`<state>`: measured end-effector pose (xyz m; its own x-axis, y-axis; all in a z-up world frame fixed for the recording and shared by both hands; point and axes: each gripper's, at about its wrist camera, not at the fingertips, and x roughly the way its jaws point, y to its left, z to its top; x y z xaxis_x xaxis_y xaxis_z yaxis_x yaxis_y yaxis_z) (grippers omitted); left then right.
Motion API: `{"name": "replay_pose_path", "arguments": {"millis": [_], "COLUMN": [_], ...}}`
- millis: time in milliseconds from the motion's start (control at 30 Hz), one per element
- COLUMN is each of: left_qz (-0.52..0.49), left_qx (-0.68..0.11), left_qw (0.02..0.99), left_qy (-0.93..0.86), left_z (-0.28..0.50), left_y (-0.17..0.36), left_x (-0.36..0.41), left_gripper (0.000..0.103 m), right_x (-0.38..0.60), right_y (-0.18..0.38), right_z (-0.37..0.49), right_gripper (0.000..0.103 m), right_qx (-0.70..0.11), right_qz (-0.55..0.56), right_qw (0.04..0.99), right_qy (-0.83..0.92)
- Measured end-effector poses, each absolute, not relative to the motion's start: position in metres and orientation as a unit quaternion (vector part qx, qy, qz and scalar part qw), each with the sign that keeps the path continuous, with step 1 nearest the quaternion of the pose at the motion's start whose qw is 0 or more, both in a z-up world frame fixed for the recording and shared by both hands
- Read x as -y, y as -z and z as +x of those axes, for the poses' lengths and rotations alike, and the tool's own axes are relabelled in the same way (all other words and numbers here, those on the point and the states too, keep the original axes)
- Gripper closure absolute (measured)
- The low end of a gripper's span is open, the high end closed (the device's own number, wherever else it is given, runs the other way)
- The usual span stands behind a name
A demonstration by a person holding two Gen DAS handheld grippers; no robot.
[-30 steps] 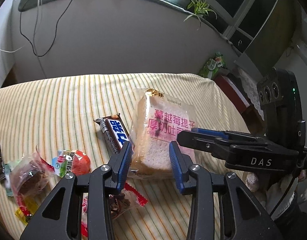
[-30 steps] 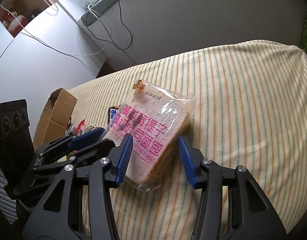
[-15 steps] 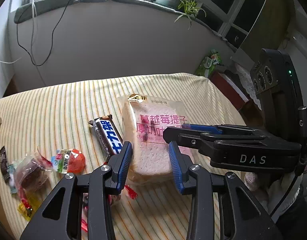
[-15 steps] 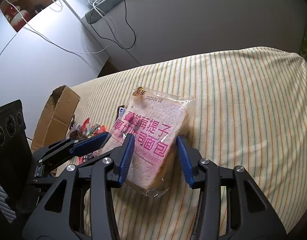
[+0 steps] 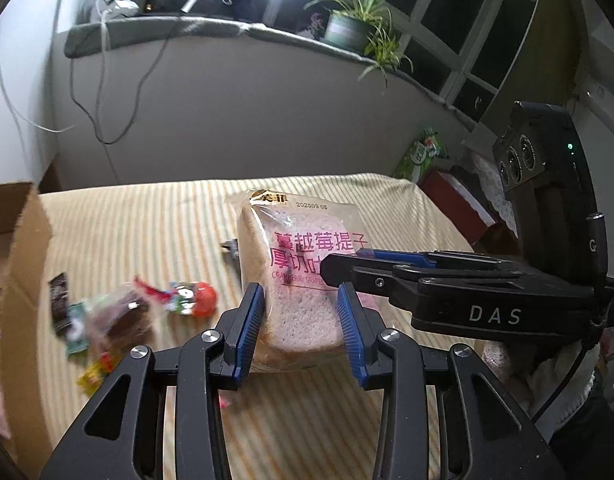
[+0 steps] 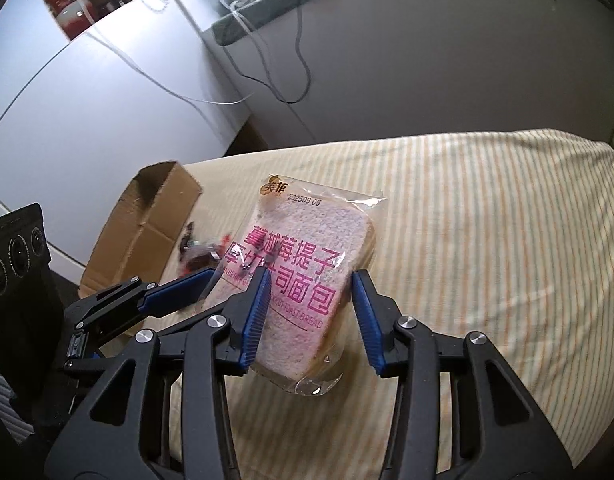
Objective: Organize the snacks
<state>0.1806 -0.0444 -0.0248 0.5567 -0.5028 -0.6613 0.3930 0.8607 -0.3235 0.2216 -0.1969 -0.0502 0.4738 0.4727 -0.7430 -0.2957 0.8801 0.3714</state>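
**Both grippers clamp the bread pack, box off to the left**

The left gripper [image 5: 301,326] has its blue pads pressed on the near end of the bagged toast bread [image 5: 303,276], one pad on each broad side. The right gripper [image 6: 313,312] grips the same pack, its pads on the lower part of the pack. The pack hangs clear of the striped tablecloth [image 6: 487,220], its long axis running away from the fingers, sealed end with the date stamp farthest out.

The cardboard box [image 5: 23,264] stands open to the left of the pack, so the left hand is the nearer one. Loose small snacks [image 5: 119,316] lie on the cloth between the pack and the box. By my reading, the carry must swing left, passing over them.
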Motion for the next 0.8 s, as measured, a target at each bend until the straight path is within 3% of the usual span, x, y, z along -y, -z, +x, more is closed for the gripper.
{"name": "replay_pose_path", "arguments": {"millis": [800], "left_qz": [-0.118], "left_qx": [-0.348], "left_qw": [0.917], "left_qy": [0.154], "left_z": [0.144], "left_y": [0.004], "left_x": [-0.086], "left_gripper": [0.068], "right_x": [0.041], "right_y": [0.015], "right_z": [0.211], "right_gripper": [0.059], "right_qx": [-0.442], "right_qz": [0.031], "right_qw": [0.839], "right_qy": [-0.317]}}
